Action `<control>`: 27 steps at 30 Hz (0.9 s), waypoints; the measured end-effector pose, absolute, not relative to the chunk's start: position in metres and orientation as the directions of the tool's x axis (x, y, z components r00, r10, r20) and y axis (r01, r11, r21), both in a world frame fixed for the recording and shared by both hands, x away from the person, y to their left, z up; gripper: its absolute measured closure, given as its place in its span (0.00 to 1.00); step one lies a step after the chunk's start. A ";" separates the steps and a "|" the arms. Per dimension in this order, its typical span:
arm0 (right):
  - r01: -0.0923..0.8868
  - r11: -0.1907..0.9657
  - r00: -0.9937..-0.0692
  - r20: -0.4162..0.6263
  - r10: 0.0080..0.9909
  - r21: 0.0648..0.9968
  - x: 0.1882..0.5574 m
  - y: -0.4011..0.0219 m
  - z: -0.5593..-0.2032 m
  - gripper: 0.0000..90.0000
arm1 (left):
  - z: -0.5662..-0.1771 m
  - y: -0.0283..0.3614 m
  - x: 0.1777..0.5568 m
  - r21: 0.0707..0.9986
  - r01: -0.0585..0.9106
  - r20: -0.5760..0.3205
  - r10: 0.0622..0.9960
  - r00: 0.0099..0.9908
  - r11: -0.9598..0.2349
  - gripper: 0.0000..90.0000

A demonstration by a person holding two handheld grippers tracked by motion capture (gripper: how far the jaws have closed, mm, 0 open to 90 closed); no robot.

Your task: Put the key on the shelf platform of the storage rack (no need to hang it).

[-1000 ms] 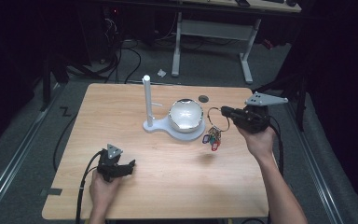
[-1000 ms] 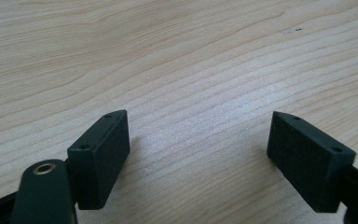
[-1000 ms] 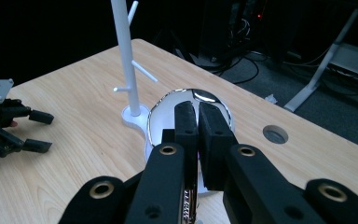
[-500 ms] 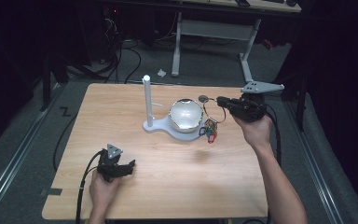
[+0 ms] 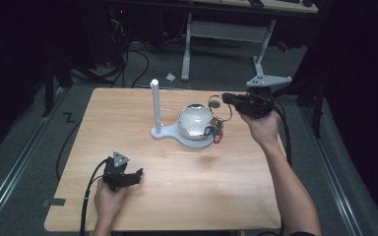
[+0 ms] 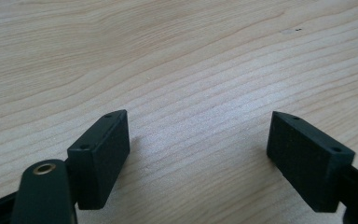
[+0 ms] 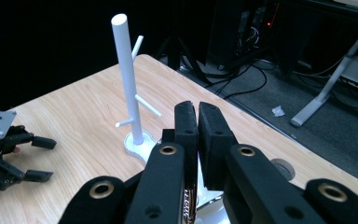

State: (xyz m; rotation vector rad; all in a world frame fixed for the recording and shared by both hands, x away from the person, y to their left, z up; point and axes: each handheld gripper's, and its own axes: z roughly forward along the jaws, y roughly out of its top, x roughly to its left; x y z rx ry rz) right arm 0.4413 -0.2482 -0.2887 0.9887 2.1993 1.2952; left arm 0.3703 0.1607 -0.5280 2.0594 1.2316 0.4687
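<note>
A white stand (image 5: 154,105) with an upright pegged post and a shiny bowl (image 5: 195,122) on its base sits at the table's middle back. My right gripper (image 5: 226,100) hovers just right of the bowl, jaws shut on the ring of a key bunch (image 5: 213,132) with coloured tags that dangles by the bowl's right rim. In the right gripper view the jaws (image 7: 198,116) are pressed together, with the post (image 7: 128,79) beyond them. My left gripper (image 5: 134,177) rests on the table near the front left, open, over bare wood (image 6: 198,140).
A small dark disc (image 5: 215,104) lies on the table behind the bowl. The wooden table (image 5: 177,196) has free room in front of the stand. Cables and a desk frame (image 5: 226,29) stand on the floor beyond the far edge.
My right gripper has carried the key bunch away from me and slightly left, up to the bowl's right rim. The left gripper has stayed put.
</note>
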 end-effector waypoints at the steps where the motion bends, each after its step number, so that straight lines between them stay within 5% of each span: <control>1: 0.372 0.319 -0.668 0.012 0.744 0.872 0.443 -0.247 -0.288 0.98 | -0.528 0.161 0.370 0.711 0.627 -0.039 0.873 0.487 -0.318 0.24; 27: 0.411 0.318 -0.658 0.036 0.753 0.855 0.485 -0.218 -0.293 0.98 | -0.528 0.161 0.371 0.711 0.628 -0.039 0.875 0.482 -0.314 0.24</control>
